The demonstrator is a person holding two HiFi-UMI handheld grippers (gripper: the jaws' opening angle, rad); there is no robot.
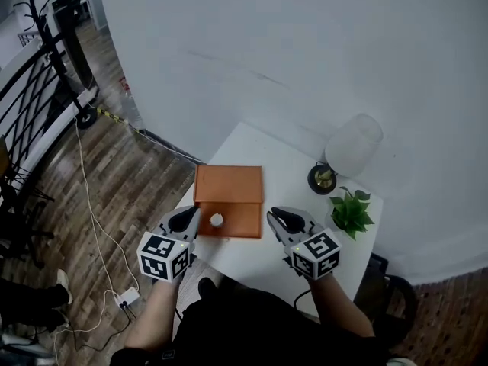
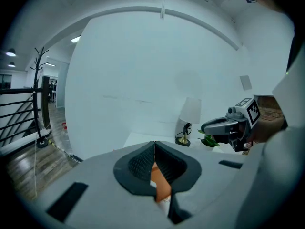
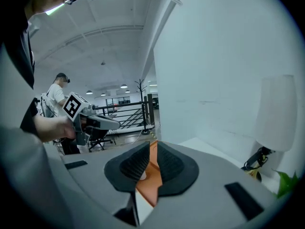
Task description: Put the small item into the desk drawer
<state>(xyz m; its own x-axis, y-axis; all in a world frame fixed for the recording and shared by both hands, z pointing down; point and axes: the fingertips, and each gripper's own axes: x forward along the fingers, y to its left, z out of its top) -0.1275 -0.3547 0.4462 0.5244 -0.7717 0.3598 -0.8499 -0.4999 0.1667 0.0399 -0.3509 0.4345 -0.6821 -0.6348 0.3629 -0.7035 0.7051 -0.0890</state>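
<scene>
left gripper (image 1: pixel 187 219) jaws together, empty; right gripper (image 1: pixel 279 219) jaws narrowly apart, empty. between them lies the orange drawer box (image 1: pixel 229 185); a white round piece (image 1: pixel 216 220), maybe its knob, sits just beside the left tips.

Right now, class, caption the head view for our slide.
Left gripper and right gripper hang near an orange box on a white table; a lamp and plant stand at its right.

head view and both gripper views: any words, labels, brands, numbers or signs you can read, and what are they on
No readable text in any view.
Marker cube on the left gripper, and the one on the right gripper: black-and-white square patterns only, no letters or digits.
Orange drawer box, lamp, plant: no print visible.
Small grey wall plate: too small to tell.
</scene>
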